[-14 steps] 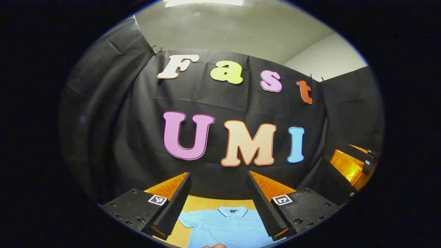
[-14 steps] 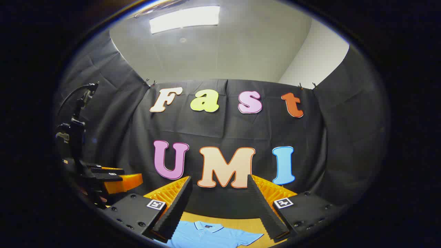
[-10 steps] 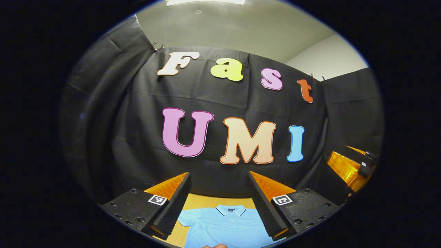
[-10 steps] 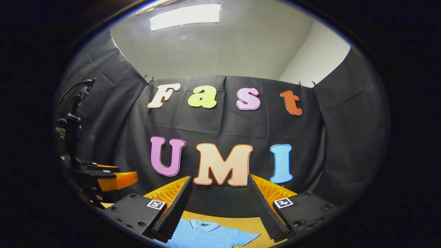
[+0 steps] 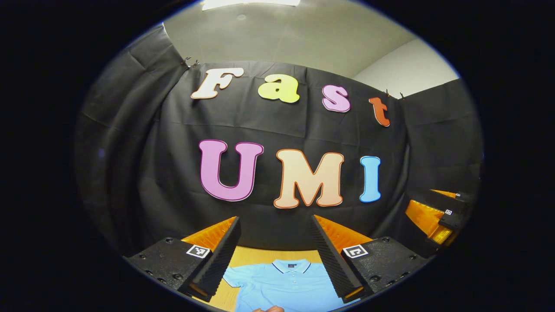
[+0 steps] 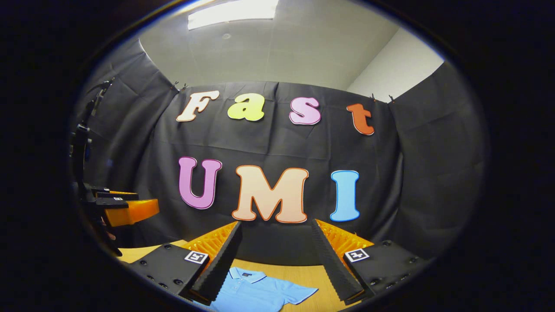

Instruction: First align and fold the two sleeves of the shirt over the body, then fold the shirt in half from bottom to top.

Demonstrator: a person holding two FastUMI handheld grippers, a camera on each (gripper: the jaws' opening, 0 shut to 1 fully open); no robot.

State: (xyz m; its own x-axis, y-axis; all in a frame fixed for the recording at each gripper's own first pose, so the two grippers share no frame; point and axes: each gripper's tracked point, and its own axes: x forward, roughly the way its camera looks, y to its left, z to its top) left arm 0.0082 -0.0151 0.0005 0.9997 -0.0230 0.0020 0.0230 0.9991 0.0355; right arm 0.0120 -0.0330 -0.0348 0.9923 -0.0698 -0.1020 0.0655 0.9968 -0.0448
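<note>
**Both grippers up high, shirt flat & untouched**

Right gripper [image 6: 275,260] has tipped down a bit vs 0.7 s ago: in the right gripper view the wall sits higher and more of the wooden surface [image 6: 303,274] and shirt [image 6: 256,291] shows between its fingers. Left gripper [image 5: 275,255] has barely shifted; its view reads almost the same, w/ the other gripper slid slightly lower at the right edge.

Shirt: light blue polo, lying flat on the surface w/ collar toward the back wall, front up, buttons showing. In the left gripper view the shirt [image 5: 284,286] sits centred between the fingers, one short sleeve spread out to the side. In the right gripper view the opposite sleeve lies spread out flat toward the right. Laid out like this so each sleeve can be taken from its own side and brought over the body.

Jaws: both sets spread wide, holding nothing, well above the cloth. Prob. held apart & level as a start pose, one gripper per sleeve, pointing at the wall more than at the surface.

In the right gripper view the left gripper [image 6: 125,208] hangs off to the side, clear of the shirt. A fingertip-like bit pokes in at the bottom edge of the left gripper view; can't tell more.

Judgement: no fold made yet; sleeves first, and both grippers need to drop toward the sleeve ends.
</note>
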